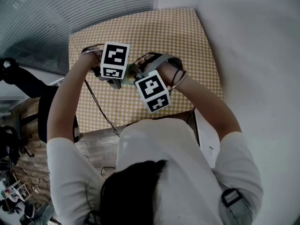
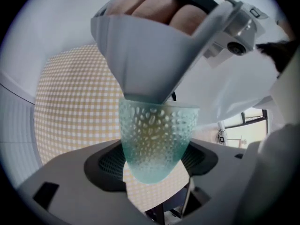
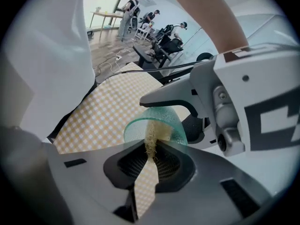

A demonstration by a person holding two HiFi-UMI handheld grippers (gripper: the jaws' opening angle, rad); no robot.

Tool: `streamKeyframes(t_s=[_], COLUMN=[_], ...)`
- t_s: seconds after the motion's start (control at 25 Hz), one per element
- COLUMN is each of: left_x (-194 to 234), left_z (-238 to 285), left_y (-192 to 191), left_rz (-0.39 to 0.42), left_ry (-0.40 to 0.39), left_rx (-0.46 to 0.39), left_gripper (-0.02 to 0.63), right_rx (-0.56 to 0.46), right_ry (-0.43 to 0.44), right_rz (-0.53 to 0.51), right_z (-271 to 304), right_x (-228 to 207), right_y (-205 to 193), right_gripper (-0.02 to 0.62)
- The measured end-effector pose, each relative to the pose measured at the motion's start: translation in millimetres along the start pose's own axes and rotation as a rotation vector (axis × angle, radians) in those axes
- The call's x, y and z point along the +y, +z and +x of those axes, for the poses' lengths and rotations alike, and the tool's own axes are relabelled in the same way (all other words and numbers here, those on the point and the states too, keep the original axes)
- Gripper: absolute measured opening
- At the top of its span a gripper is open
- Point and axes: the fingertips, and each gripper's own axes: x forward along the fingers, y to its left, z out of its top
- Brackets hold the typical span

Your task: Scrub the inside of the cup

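A pale green dimpled glass cup (image 2: pixel 152 142) is held between my left gripper's (image 2: pixel 152 162) dark pads, which are shut on its lower body. The cup is lifted above the checked table (image 1: pixel 140 32), its mouth turned toward my right gripper's white body (image 2: pixel 154 55). In the right gripper view the cup's rim (image 3: pixel 157 124) faces the camera. My right gripper (image 3: pixel 151 159) is shut on a thin beige fibrous scrubbing pad (image 3: pixel 151 142), and the pad's far end reaches inside the cup. In the head view both marker cubes (image 1: pixel 115 60) (image 1: pixel 152 92) meet above the table's near half, and the cup is hidden beneath them.
The yellow checked tablecloth covers a small table by a white wall (image 1: pixel 253 36). Cables (image 1: pixel 101 109) hang off the near edge to the wooden floor. Far off in the right gripper view stand chairs (image 3: pixel 161 48) and people by a desk.
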Motion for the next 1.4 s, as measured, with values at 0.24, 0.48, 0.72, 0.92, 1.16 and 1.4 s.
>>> streamKeyframes(t_s=[0.24, 0.48, 0.72, 0.92, 1.16, 1.4], left_x=[7, 12, 19, 21, 23, 27], left_z=[-4, -7, -4, -9, -5, -12], left_y=[-2, -4, -1, 1, 6, 18], left_rz=[0.035, 0.06, 0.071, 0.092, 0.115, 0.178], left_ry=[0.09, 0.147, 0.174, 0.206, 0.236, 0.3], left_rx=[0.003, -0.006, -0.019, -0.027, -0.042, -0.076], left_gripper=[0.351, 0.351, 0.351, 0.351, 0.351, 0.351], right_rx=[-0.053, -0.112, -0.165, -0.244, -0.344, -0.426], right_ry=[0.091, 0.183, 0.258, 0.316, 0.386, 0.46], right_rz=[0.165, 0.345, 0.471, 0.622, 0.78, 0.898], right_z=[0, 0, 1, -4, -7, -15], right_x=[6, 10, 13, 8, 8, 6], right_y=[3, 8, 7, 10, 12, 15], right_gripper=[0.054, 0.052, 0.052, 0.052, 0.052, 0.052])
